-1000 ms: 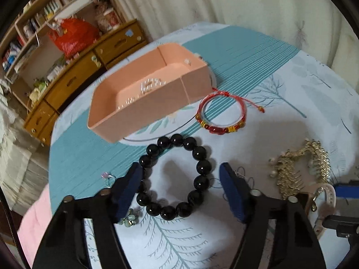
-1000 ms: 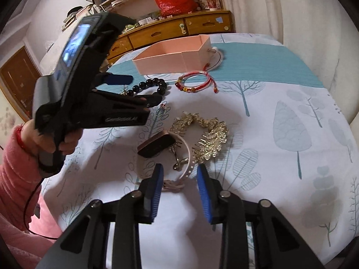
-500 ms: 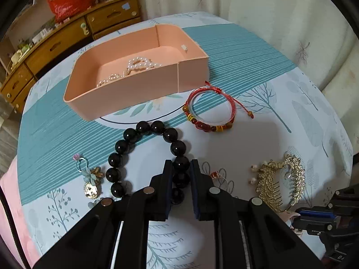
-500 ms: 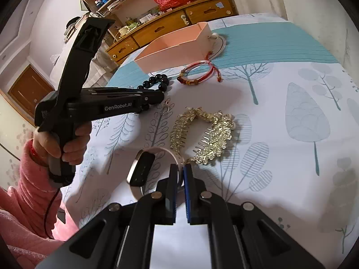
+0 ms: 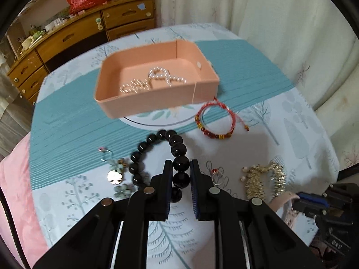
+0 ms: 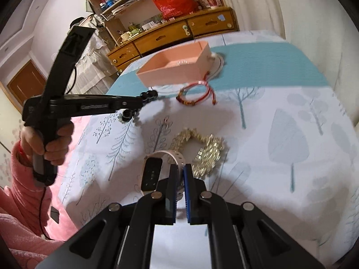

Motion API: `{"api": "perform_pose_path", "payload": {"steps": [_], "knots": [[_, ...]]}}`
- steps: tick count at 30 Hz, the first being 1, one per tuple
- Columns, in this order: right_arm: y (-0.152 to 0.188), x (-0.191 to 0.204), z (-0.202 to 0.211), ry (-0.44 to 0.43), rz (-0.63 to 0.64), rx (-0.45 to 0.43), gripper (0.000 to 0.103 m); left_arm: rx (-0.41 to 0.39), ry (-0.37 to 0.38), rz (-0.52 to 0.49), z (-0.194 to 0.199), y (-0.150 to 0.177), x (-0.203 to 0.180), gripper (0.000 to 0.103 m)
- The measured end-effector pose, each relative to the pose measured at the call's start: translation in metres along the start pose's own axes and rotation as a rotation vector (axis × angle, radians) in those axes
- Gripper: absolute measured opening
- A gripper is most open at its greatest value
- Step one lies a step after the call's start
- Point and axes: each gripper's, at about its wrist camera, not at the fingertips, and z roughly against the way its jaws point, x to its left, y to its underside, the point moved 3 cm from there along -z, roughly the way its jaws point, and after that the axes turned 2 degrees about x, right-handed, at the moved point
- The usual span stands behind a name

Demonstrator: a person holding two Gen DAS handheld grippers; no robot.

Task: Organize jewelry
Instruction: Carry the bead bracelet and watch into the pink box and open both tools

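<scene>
Glossy black beads, round and hard, make up the bracelet (image 5: pixel 167 157) that the left gripper (image 5: pixel 181 168) holds: its fingers (image 5: pixel 167 174) are clamped on one bead, which sits squarely between the pads so the smooth sphere cannot easily slip, and the rest of the loop hangs ahead and to the left of them. The right gripper (image 6: pixel 180 172) has its fingers pressed together on the pale, perforated strap of a watch (image 6: pixel 154 172), a thin flexible band that suits an edge pinch; its dark rectangular face lies just left of those fingers. Just beyond them is a spiky gold comb (image 6: pixel 202 148). Further ahead of both grippers lies a red cord bracelet (image 5: pixel 215 121) with amber beads, and beyond it the matte pink tray (image 5: pixel 202 89), probably the destination, already holding a pearl strand (image 5: pixel 154 78). All rests on a tree-printed cloth (image 6: pixel 291 134).
</scene>
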Motion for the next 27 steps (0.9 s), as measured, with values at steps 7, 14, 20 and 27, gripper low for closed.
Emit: {"api": "perform_pose_path", "payload": {"steps": [7, 14, 20, 27], "knots": [[-0.026, -0.007, 0.031, 0.093, 0.039, -0.083, 0.005, -0.047, 0.077, 0.037, 0.039, -0.010, 0.012, 0.013], [-0.060, -0.010, 0.058, 0.166, 0.084, -0.168, 0.005, -0.139, 0.110, 0.064, 0.070, -0.028, 0.017, 0.013], [-0.101, 0.010, 0.059, 0.153, 0.193, -0.205, 0.005, -0.251, 0.104, 0.088, 0.100, -0.057, 0.026, 0.013], [-0.152, 0.032, 0.043, 0.098, 0.265, -0.227, 0.005, -0.365, 0.111, 0.139, 0.123, -0.092, 0.046, 0.013]]}}
